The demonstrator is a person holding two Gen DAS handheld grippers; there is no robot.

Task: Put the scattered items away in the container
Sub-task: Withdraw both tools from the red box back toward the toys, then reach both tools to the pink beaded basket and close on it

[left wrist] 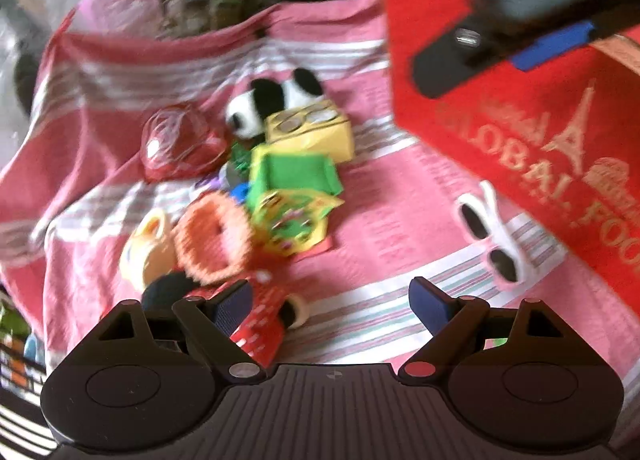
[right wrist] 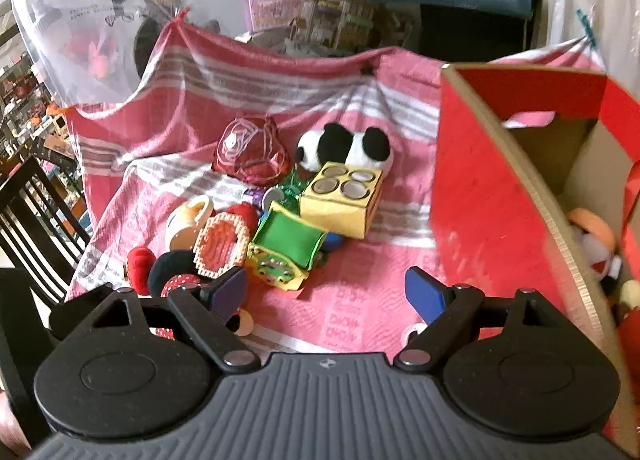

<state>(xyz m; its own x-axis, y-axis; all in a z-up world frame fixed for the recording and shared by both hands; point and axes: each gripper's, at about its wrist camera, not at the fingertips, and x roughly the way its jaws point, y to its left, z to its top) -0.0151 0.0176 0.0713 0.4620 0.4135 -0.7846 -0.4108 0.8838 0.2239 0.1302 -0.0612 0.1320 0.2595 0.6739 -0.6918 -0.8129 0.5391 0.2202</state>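
**Both grippers empty over toy pile; box to the right**

The left gripper [left wrist: 332,300] had its jaws released and spread wide, with nothing between them. The right gripper [right wrist: 326,290] was likewise released and empty.

The toys lay in a loose pile on a pink striped cloth [right wrist: 348,260], ahead and left of both sets of jaws. The pile included a panda [right wrist: 344,145], a yellow block [right wrist: 340,195], a green cube [right wrist: 286,248], an orange ring [right wrist: 220,244] and a red foil ball [right wrist: 250,151]. A red polka-dot toy [left wrist: 260,320] lay just behind the left gripper's left jaw.

White sunglasses [left wrist: 492,236] lay apart from the pile, ahead and right of the left jaws.

The red box [right wrist: 480,187] stood right of the right jaws, with plush toys [right wrist: 596,244] inside.
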